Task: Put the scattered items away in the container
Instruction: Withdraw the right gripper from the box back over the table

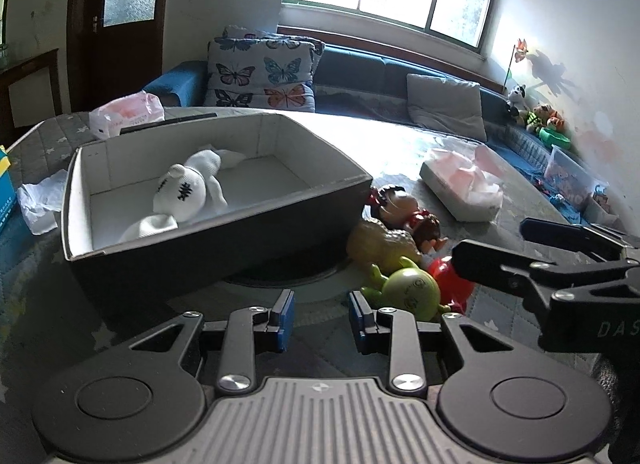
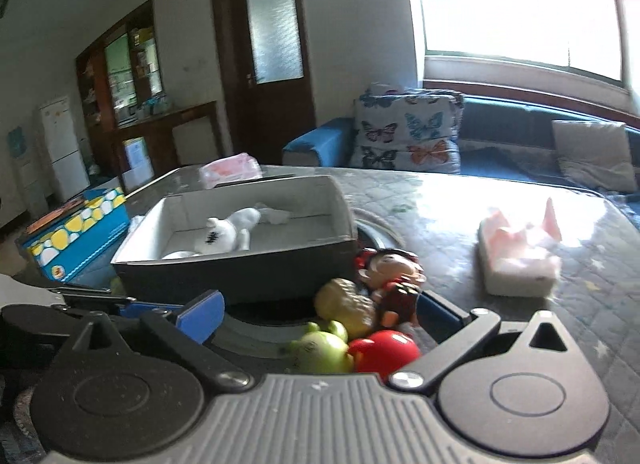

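A dark box (image 1: 208, 240) with a white inside holds a white plush toy (image 1: 184, 191); both show in the right wrist view, box (image 2: 240, 276) and plush (image 2: 228, 234). To its right lie a girl figurine (image 1: 408, 211), a yellow lumpy toy (image 1: 380, 242), a green toy (image 1: 408, 290) and a red toy (image 1: 452, 284). My left gripper (image 1: 322, 322) is open and empty, near the box's front. My right gripper (image 2: 320, 314) is open with its fingers on either side of the toy cluster: girl figurine (image 2: 392, 276), yellow toy (image 2: 348, 306), green toy (image 2: 320, 350), red toy (image 2: 384, 350).
A white tissue pack with pink tissue (image 1: 464, 187) lies right of the toys. A blue and yellow carton (image 2: 76, 236) stands left of the box. A pink packet (image 1: 126, 113) lies behind the box. A blue sofa with a butterfly cushion (image 1: 262, 75) is beyond the table.
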Available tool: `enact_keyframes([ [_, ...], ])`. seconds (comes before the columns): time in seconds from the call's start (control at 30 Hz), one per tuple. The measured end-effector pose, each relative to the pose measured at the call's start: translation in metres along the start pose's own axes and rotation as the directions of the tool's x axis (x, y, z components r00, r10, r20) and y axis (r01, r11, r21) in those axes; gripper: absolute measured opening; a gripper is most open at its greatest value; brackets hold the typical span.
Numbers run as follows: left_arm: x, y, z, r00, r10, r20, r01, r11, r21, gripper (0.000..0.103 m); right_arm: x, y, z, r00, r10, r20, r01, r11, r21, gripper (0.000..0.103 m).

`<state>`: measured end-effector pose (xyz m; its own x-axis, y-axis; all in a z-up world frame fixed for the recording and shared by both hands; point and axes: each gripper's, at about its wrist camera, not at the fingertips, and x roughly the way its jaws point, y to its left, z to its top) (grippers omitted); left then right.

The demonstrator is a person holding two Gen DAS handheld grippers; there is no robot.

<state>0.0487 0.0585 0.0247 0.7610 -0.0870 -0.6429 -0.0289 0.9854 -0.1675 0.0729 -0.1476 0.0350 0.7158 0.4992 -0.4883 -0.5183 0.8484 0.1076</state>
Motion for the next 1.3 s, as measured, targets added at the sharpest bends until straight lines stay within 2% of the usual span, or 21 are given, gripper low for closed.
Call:
enact_keyframes([
  [0.1, 0.003, -0.003, -0.002, 1.000, -0.004, -0.012, 0.004, 1.000, -0.003, 0.032, -0.004, -0.001, -0.009, 0.999, -0.033, 0.021, 0.034, 0.999, -0.021, 0.103],
  [0.27, 0.010, -0.007, -0.005, 0.999, -0.017, -0.030, 0.017, 1.000, -0.006, 0.032, -0.002, 0.000, -0.024, 1.000, -0.010, -0.020, 0.009, 0.999, -0.047, 0.103],
  [0.47, 0.016, -0.010, -0.006, 0.999, -0.021, -0.044, 0.021, 1.000, -0.005, 0.032, 0.004, -0.004, -0.037, 0.998, -0.007, -0.070, 0.005, 1.000, -0.023, 0.103],
  [0.73, 0.020, -0.010, -0.007, 0.998, -0.006, -0.055, 0.005, 1.000, -0.008, 0.032, 0.012, -0.006, -0.042, 0.996, 0.010, -0.090, -0.008, 1.000, 0.015, 0.103],
  [1.3, 0.032, -0.002, -0.009, 0.996, 0.027, -0.088, -0.028, 1.000, -0.010, 0.032, 0.026, 0.010, -0.045, 0.993, 0.022, -0.113, -0.025, 0.999, -0.024, 0.101],
])
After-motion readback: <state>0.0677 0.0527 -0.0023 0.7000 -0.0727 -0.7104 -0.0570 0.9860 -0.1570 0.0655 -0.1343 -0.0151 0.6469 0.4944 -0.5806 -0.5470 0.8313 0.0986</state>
